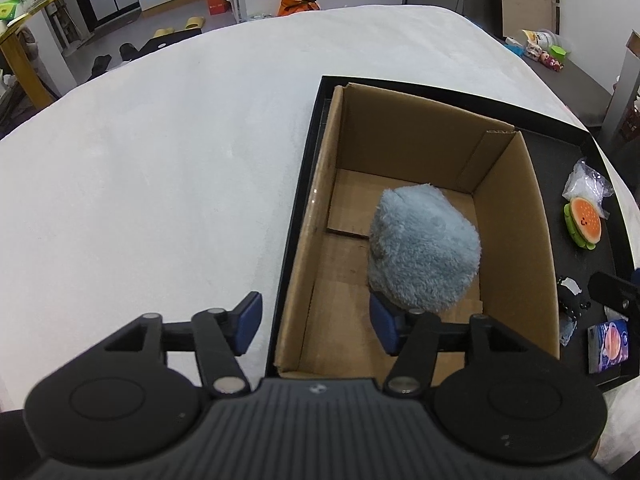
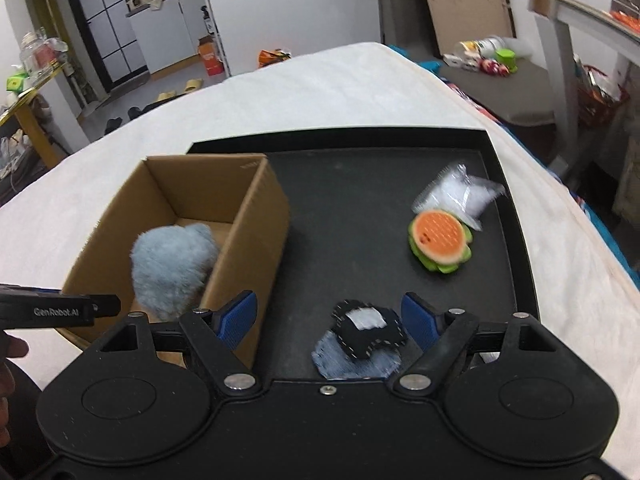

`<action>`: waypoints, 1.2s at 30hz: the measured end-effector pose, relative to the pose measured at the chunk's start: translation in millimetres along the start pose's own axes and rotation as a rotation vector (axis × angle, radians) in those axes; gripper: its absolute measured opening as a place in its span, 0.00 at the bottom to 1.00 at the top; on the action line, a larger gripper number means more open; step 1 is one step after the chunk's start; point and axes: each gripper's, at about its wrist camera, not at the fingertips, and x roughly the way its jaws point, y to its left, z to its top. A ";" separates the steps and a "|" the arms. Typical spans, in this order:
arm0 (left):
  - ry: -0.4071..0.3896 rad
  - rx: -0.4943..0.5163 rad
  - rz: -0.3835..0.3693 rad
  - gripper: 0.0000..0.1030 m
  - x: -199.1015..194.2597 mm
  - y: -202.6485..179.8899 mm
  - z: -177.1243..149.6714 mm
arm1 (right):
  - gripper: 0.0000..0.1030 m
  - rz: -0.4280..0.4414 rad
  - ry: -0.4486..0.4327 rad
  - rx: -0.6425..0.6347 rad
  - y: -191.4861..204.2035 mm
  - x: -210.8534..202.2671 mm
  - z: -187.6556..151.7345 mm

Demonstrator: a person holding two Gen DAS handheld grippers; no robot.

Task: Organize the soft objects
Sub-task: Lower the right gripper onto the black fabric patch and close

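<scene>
- Left wrist view: the left gripper [image 1: 316, 326] hangs over the near wall of the cardboard box [image 1: 516, 216], jaws parted and holding nothing. The grey plush [image 1: 426, 248] lies inside the box, just ahead of and against the right-hand pad, apparently released.
- Right wrist view: the right gripper [image 2: 330, 320] has its jaws wide and empty, with the black felt piece [image 2: 370, 332] on its denim patch [image 2: 352, 362] directly between and below them on the black tray [image 2: 344, 216]. The felt piece's long axis runs across the gap; the burger toy [image 2: 440, 240] and clear bag [image 2: 460, 194] lie farther ahead to the right. This hand looks best placed for the next pick.
</scene>
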 end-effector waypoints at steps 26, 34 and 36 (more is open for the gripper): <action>0.018 0.089 0.041 0.68 10.2 -23.1 -1.2 | 0.66 0.022 0.082 0.212 -47.2 55.3 -21.0; 0.031 0.110 0.050 0.68 14.3 -29.8 -2.0 | 0.25 0.040 0.094 0.242 -53.4 58.1 -24.6; 0.035 0.100 0.050 0.68 14.0 -29.6 -2.2 | 0.25 0.020 0.084 0.239 -54.5 54.4 -25.2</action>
